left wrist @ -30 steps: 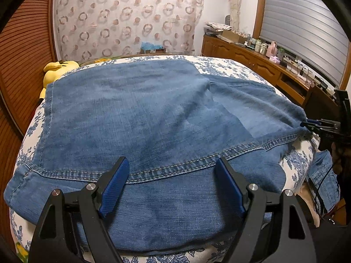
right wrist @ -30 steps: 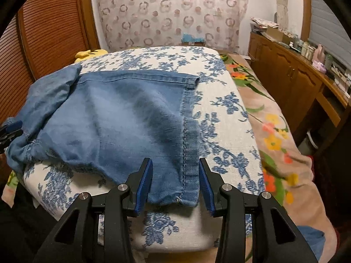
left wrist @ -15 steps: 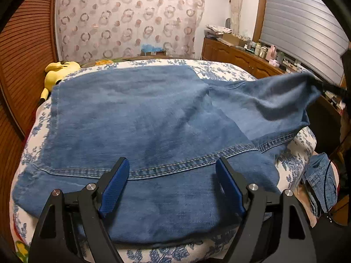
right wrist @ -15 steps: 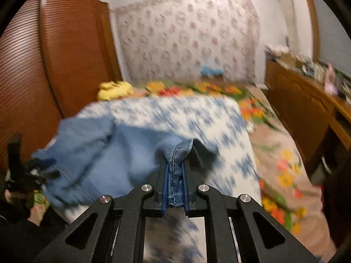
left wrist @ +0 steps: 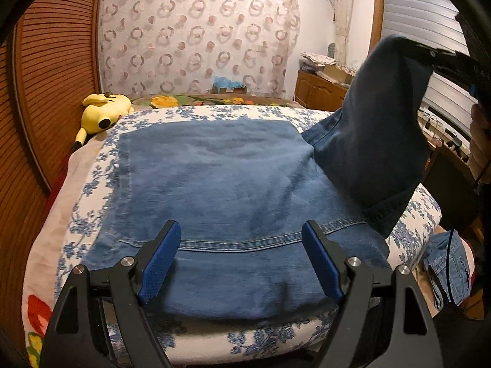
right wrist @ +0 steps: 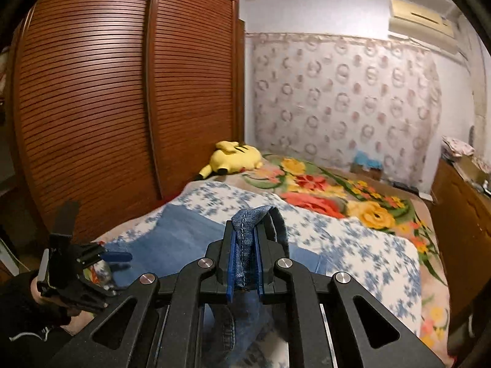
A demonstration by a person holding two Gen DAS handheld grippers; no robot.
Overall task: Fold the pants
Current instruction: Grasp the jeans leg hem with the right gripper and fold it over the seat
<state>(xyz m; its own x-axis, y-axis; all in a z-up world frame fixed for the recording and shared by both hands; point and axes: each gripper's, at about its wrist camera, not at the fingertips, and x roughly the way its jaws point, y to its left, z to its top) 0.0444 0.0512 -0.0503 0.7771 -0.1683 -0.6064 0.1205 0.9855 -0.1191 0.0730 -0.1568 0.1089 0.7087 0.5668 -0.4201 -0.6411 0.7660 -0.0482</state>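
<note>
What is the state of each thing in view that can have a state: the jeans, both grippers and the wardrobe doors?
jeans: mostly flat on the bed, one hem corner lifted into the air
right gripper: shut on the jeans hem
left gripper: open, above the near edge of the jeans, holding nothing
wardrobe doors: closed
yellow plush toy: lying on the bed

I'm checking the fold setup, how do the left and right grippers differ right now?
The left gripper is open, fingers spread over the flat jeans and pinching nothing; the right gripper is shut on a denim hem. The left sits low over the bed; the right holds its cloth raised. Both have blue pads.
</note>
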